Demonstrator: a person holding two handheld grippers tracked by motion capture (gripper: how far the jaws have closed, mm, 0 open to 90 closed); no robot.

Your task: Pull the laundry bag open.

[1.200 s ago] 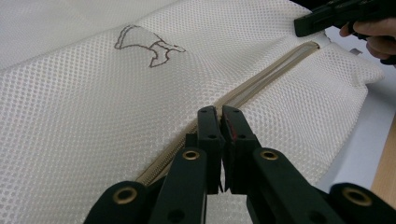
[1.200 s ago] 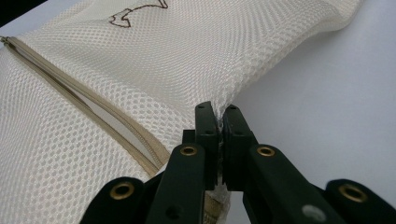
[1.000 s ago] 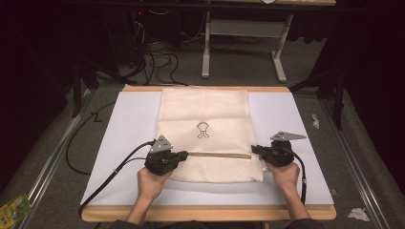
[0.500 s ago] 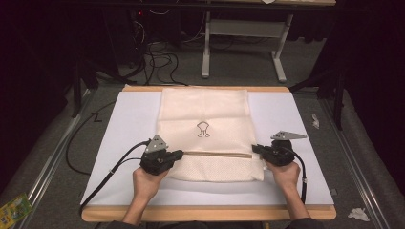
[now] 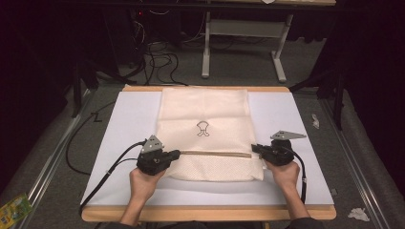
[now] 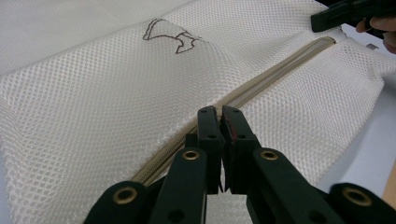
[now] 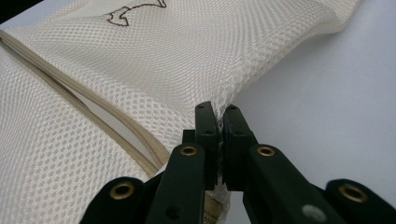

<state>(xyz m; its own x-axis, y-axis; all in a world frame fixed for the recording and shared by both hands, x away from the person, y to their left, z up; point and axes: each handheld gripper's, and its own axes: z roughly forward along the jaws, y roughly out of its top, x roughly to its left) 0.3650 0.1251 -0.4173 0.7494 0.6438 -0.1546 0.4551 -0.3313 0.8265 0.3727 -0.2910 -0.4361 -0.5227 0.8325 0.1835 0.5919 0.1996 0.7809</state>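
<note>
We see the mesh bag [image 5: 205, 133] lying flat mid-worktop [image 5: 119, 143], its zip [image 5: 215, 153] running across. At the zip's left end our left tool [image 5: 175, 153] is clamped on the pull; at its right end our right tool [image 5: 254, 148] pinches the bag's edge.

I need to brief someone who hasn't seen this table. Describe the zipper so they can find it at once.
Start at the white sheet covering the wooden table; on its middle lies a cream mesh fabric bag. Across the bag's near part runs the beige zipper, a thin straight band from side to side. It lies below the small dark outline drawing, and differs from the mesh by its smooth, darker strip.
</note>
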